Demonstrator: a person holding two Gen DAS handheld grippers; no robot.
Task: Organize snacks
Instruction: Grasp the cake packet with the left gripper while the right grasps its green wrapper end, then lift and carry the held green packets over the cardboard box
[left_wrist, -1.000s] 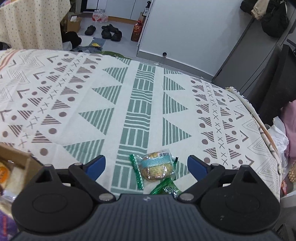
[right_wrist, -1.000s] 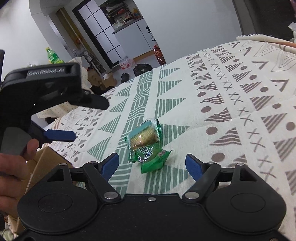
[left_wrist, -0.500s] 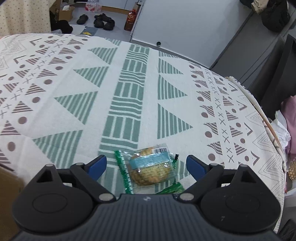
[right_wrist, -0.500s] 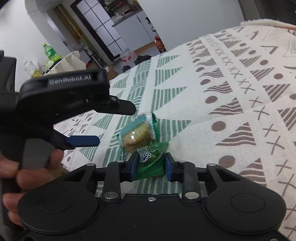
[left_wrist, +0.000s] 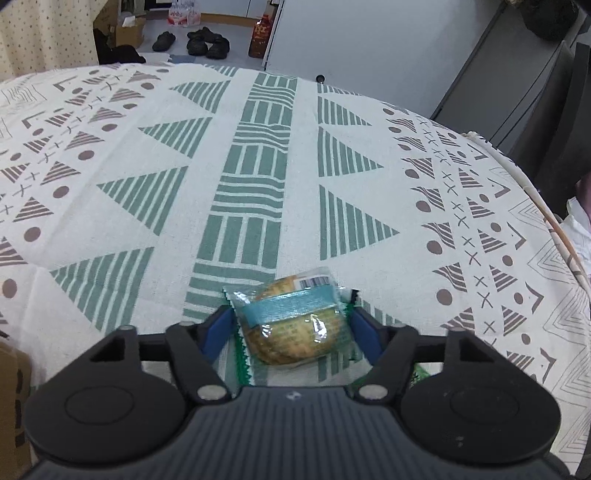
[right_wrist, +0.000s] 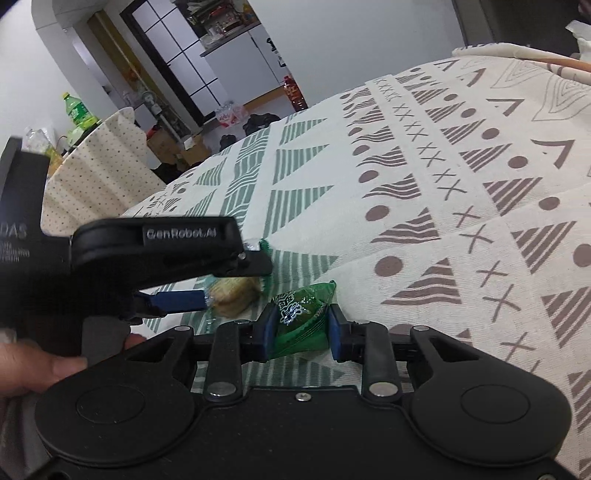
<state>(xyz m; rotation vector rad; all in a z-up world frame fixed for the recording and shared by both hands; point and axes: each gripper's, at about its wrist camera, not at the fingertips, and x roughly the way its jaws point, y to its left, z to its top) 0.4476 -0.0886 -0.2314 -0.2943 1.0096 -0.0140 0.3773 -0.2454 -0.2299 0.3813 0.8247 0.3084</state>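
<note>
A clear wrapper with a round biscuit and a teal band (left_wrist: 295, 325) lies on the patterned tablecloth (left_wrist: 258, 177). My left gripper (left_wrist: 291, 328) is shut on this biscuit pack, its blue pads against both sides. The pack also shows in the right wrist view (right_wrist: 232, 291), beside the left gripper's body (right_wrist: 155, 254). My right gripper (right_wrist: 300, 328) is shut on a small green snack packet (right_wrist: 301, 317) resting on the cloth just right of the biscuit pack.
A cardboard box edge (left_wrist: 11, 398) sits at the left by the table. The table's right edge (left_wrist: 554, 236) drops off near dark furniture. Beyond the far edge are shoes (left_wrist: 203, 40) and a bottle (left_wrist: 260, 35) on the floor.
My left gripper moved forward and closed on the biscuit pack. My right gripper closed on the green packet half a second ago and still holds it.
</note>
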